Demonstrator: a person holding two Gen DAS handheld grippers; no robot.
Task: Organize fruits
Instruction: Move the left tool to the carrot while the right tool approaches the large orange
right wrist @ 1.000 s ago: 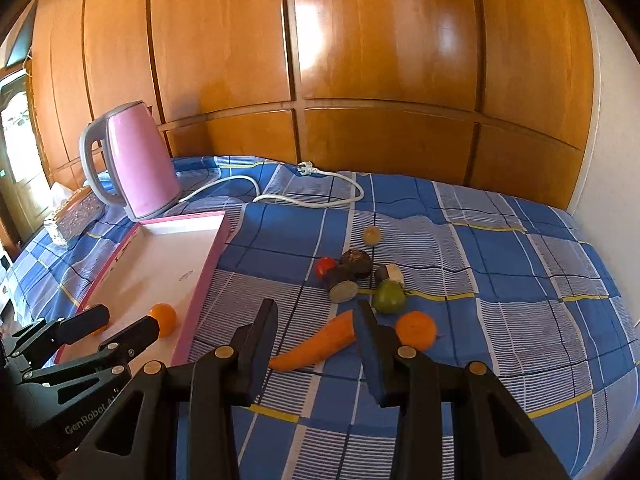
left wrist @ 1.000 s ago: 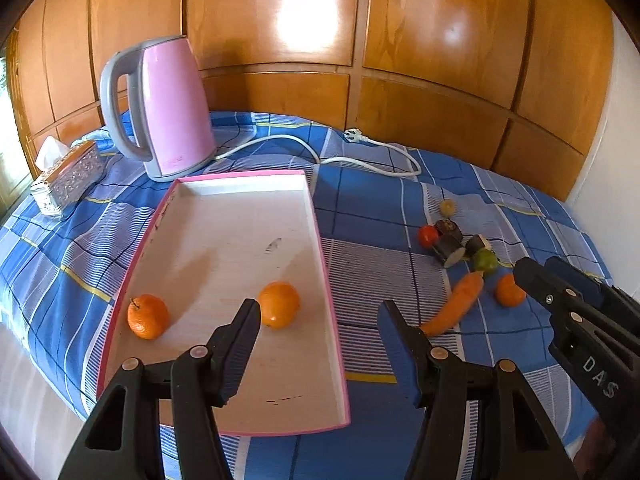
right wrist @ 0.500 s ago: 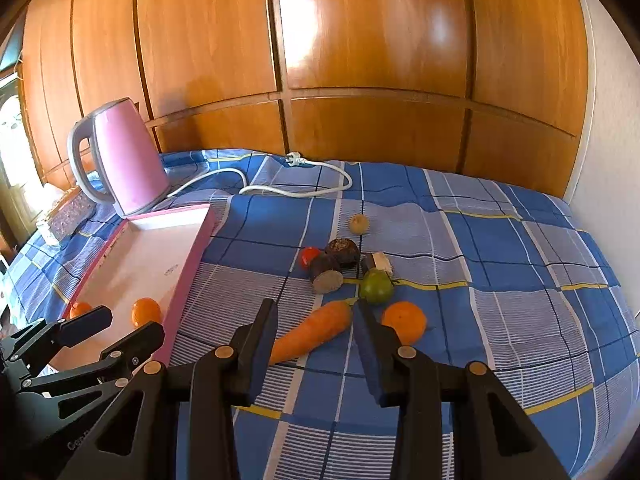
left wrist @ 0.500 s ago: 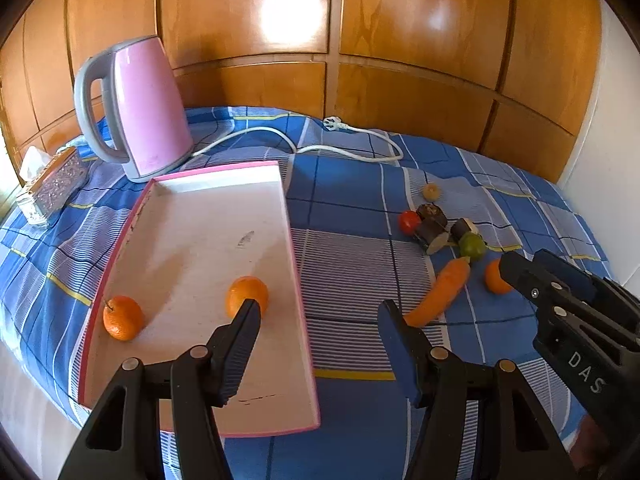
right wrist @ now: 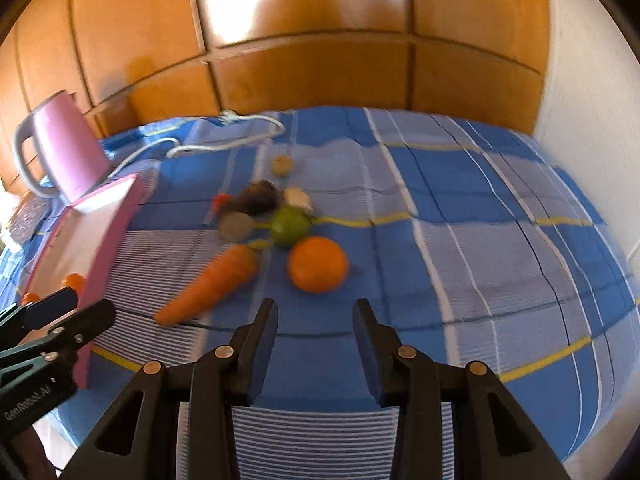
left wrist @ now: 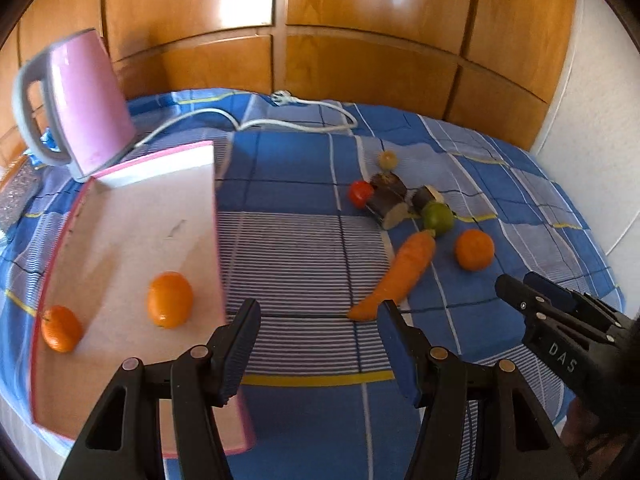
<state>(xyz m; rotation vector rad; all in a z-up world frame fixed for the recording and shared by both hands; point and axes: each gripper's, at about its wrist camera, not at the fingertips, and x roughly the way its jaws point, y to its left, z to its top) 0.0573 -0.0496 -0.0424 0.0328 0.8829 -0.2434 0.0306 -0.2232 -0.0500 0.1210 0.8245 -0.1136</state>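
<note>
A pink-rimmed white tray (left wrist: pixel 120 248) lies at the left with two oranges (left wrist: pixel 169 299) (left wrist: pixel 61 328) in it. A third orange (right wrist: pixel 317 264) lies on the blue checked cloth, also seen in the left wrist view (left wrist: pixel 474 249). Beside it are a carrot (right wrist: pixel 212 283), a green lime (right wrist: pixel 289 225), a red tomato (left wrist: pixel 360 193), dark cut pieces (left wrist: pixel 387 197) and a small yellowish fruit (left wrist: pixel 387 158). My right gripper (right wrist: pixel 316 320) is open and empty, just short of the third orange. My left gripper (left wrist: pixel 318 320) is open and empty, over the cloth right of the tray, near the carrot's tip.
A pink electric kettle (left wrist: pixel 86 100) stands behind the tray, its white cord (left wrist: pixel 288 122) trailing across the cloth. A tissue box (left wrist: pixel 16 196) sits at the far left. Wooden panels (left wrist: pixel 320 40) back the table; a white wall (right wrist: pixel 592 120) is at the right.
Both grippers have moved right and forward. The right gripper has closed in on the loose orange, which now sits centred ahead of its fingers. The left gripper has left the tray.
</note>
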